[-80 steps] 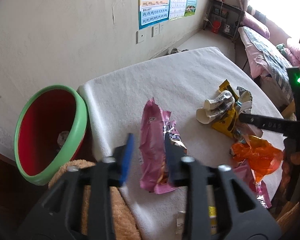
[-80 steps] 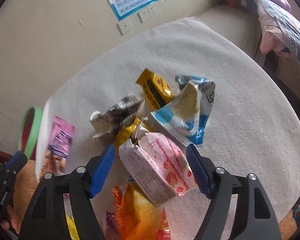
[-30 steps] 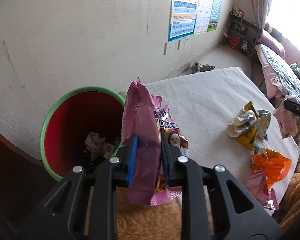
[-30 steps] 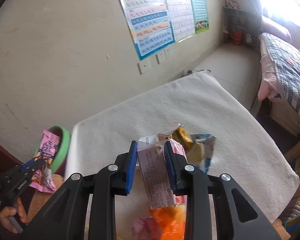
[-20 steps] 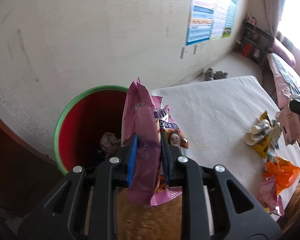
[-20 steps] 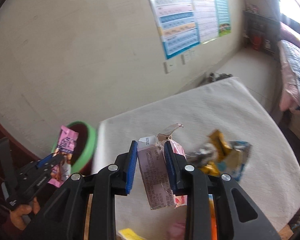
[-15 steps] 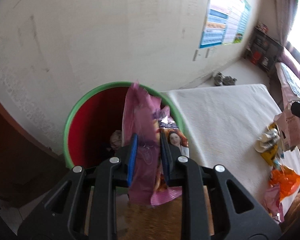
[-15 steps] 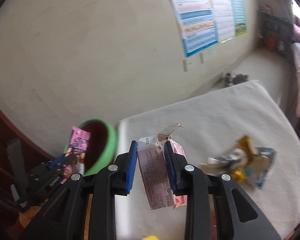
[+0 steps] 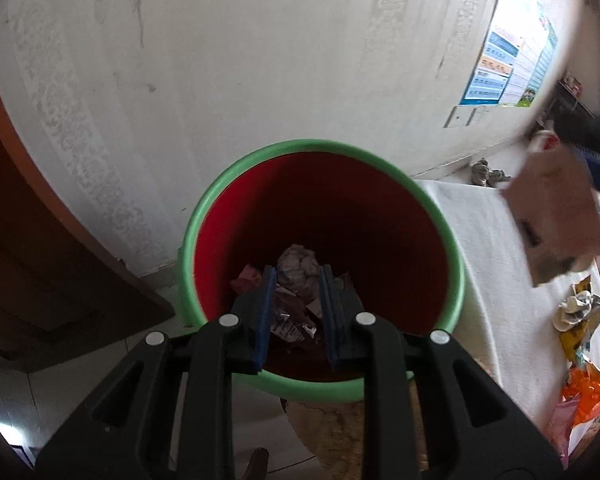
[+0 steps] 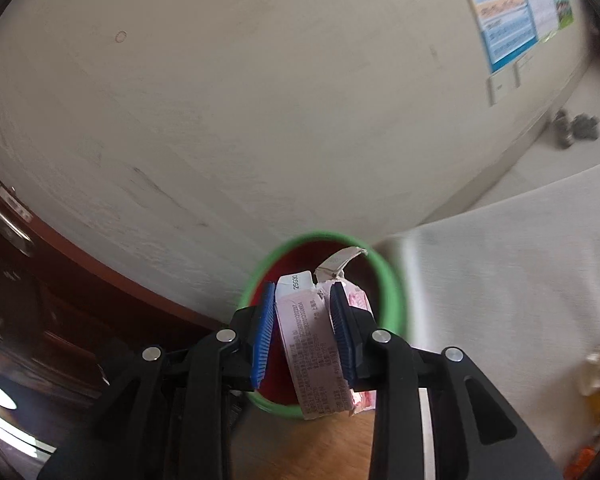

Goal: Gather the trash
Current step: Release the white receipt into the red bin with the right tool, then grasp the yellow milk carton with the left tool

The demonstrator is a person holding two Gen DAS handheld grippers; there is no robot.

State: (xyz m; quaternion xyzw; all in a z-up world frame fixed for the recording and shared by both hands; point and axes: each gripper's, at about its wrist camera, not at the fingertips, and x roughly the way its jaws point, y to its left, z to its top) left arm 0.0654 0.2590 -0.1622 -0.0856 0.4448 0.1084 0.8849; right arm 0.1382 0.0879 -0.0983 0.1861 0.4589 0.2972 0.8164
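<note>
A red bin with a green rim (image 9: 236, 184) stands on the floor beside the table. My left gripper (image 9: 296, 312) hangs over its mouth, open and empty; crumpled paper and wrappers (image 9: 296, 272) lie at the bottom. My right gripper (image 10: 304, 332) is shut on a pink milk carton (image 10: 312, 340) and holds it above the same bin (image 10: 396, 300). The carton also shows in the left wrist view (image 9: 556, 208), blurred, at the right. Several wrappers (image 9: 580, 320) lie on the white table.
The white cloth-covered table (image 9: 496, 264) is right of the bin. A plastered wall (image 9: 260, 60) stands behind it, with posters (image 9: 500, 68). A brown wooden door (image 9: 40, 240) is at the left. An orange wrapper (image 9: 588, 392) lies near the table's near edge.
My left gripper has opened and the pink snack wrapper has left it, over the bin. My right gripper has carried the pink carton left, over the bin.
</note>
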